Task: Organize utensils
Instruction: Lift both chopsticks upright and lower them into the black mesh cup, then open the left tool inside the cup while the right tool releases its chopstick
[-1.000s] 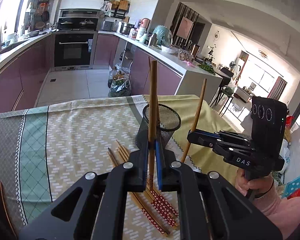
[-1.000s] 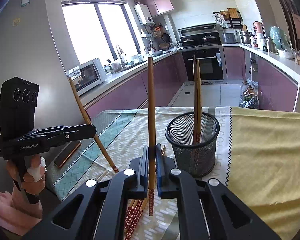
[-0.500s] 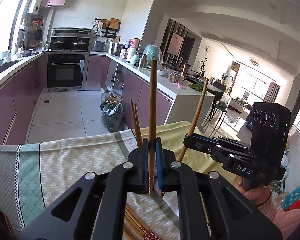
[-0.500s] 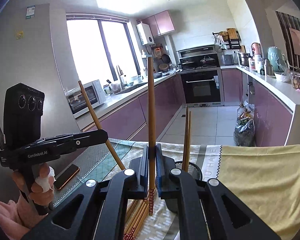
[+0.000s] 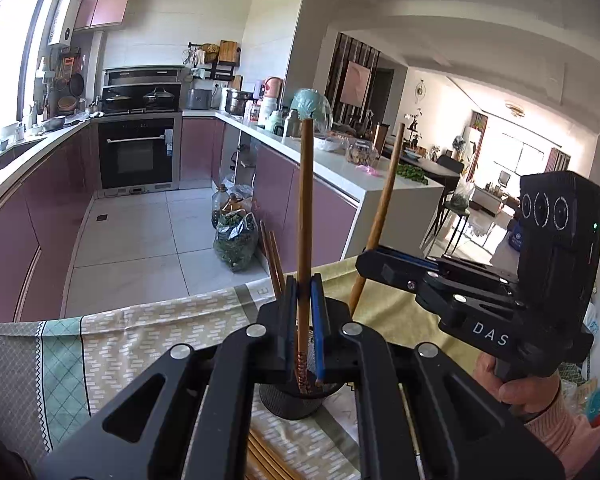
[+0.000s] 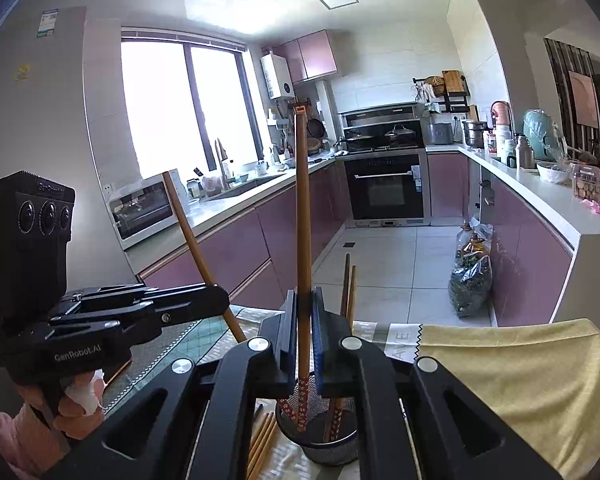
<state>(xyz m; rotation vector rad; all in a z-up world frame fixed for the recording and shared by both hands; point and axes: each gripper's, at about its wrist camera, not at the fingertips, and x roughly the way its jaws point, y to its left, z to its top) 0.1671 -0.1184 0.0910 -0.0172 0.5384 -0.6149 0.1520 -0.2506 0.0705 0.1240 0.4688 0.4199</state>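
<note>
My left gripper (image 5: 303,292) is shut on an upright brown chopstick (image 5: 305,200); its lower tip hangs over the mouth of the black mesh holder (image 5: 292,398). My right gripper (image 6: 303,304) is shut on another chopstick (image 6: 302,216), its red patterned tip inside the mesh holder (image 6: 332,448). Two chopsticks (image 6: 348,288) stand in the holder. Each gripper shows in the other's view, the right gripper (image 5: 364,260) and the left gripper (image 6: 216,296). Loose chopsticks (image 6: 262,436) lie on the cloth beside the holder.
The table carries a patterned cloth (image 5: 132,344) and a yellow cloth (image 6: 512,376). A phone (image 6: 114,372) lies at the left on the table. Kitchen counters, an oven (image 5: 138,156) and a bag on the floor (image 5: 236,240) lie beyond the table's far edge.
Both grippers have risen and tilted up and moved over the mesh holder. The chopstick tips now hang at or inside its mouth, where they were above the cloth before.
</note>
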